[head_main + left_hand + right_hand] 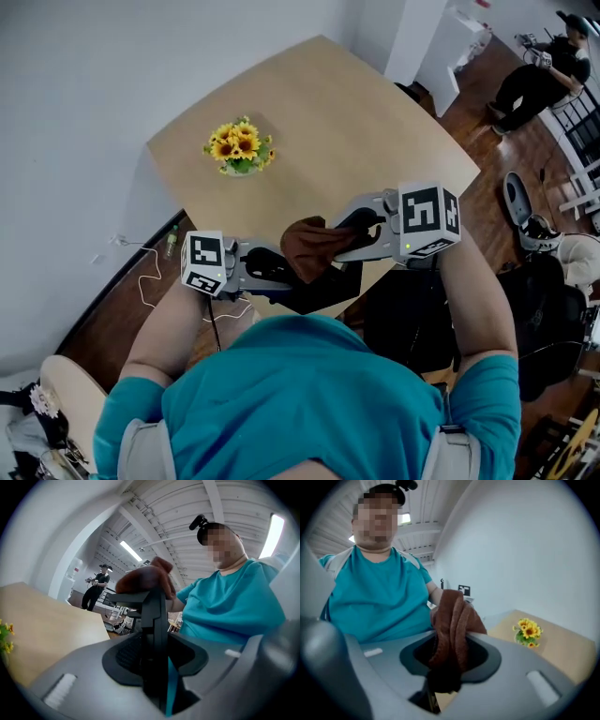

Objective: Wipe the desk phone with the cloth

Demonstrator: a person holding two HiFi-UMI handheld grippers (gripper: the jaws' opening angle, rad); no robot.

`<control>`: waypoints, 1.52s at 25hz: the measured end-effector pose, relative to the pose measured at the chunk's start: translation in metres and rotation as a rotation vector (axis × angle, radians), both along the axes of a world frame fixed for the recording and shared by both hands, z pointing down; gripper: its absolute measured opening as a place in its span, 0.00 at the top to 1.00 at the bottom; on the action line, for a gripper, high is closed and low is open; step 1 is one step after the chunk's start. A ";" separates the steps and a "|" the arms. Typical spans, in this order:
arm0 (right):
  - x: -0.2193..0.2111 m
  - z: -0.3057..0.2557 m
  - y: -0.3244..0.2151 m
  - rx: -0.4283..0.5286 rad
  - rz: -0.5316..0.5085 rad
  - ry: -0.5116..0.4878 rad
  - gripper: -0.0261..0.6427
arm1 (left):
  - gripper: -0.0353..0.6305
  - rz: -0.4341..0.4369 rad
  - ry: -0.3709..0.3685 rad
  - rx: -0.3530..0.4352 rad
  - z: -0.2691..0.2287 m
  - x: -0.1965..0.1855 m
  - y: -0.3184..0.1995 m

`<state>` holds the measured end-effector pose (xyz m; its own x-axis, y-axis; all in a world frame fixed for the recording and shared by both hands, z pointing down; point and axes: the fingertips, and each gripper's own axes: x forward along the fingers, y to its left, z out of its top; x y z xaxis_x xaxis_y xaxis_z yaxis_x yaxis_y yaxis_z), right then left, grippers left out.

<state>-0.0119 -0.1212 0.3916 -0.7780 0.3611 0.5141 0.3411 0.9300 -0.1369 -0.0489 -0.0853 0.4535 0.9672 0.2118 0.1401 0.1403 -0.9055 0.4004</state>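
**Cloth (307, 247) meets phone (323, 291) in mid-air**

The phone, a black body seen edge-on, is held up over the near edge of the table (375, 131), close in front of the person's teal shirt. The left gripper (279, 274) has it: in the left gripper view the phone (154, 634) stands upright in the jaw slot, with the jaws part closed and clamped on its sides.

The brown cloth (146, 579) lies bunched at the phone's 12 o'clock, on its upper edge. It seems to touch there, though the fold hides the exact contact. The right gripper (344, 241) comes in from 3 o'clock, and its jaws are closed tight on a thick wad of the cloth (452, 630), which spills up and out of the slot.

Each gripper carries a marker cube, the left cube (204, 262) at 9 o'clock of the phone and the right cube (427, 217) at 2 o'clock.

Farther out, a small bunch of yellow flowers (240, 148) stands on the table at 11 o'clock of the cloth, well apart. A seated person (536, 82) in dark clothes is far off at 2 o'clock.
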 end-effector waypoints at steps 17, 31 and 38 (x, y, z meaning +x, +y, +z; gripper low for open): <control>0.055 0.014 -0.056 0.083 0.316 0.003 0.78 | 0.70 -0.037 -0.155 0.189 0.004 -0.002 -0.002; 0.064 0.092 -0.014 0.208 0.059 0.462 0.78 | 0.70 0.023 -0.301 0.291 0.025 0.014 -0.002; 0.059 0.068 -0.041 0.374 0.140 0.442 0.78 | 0.70 0.002 -0.312 0.275 0.031 0.012 -0.003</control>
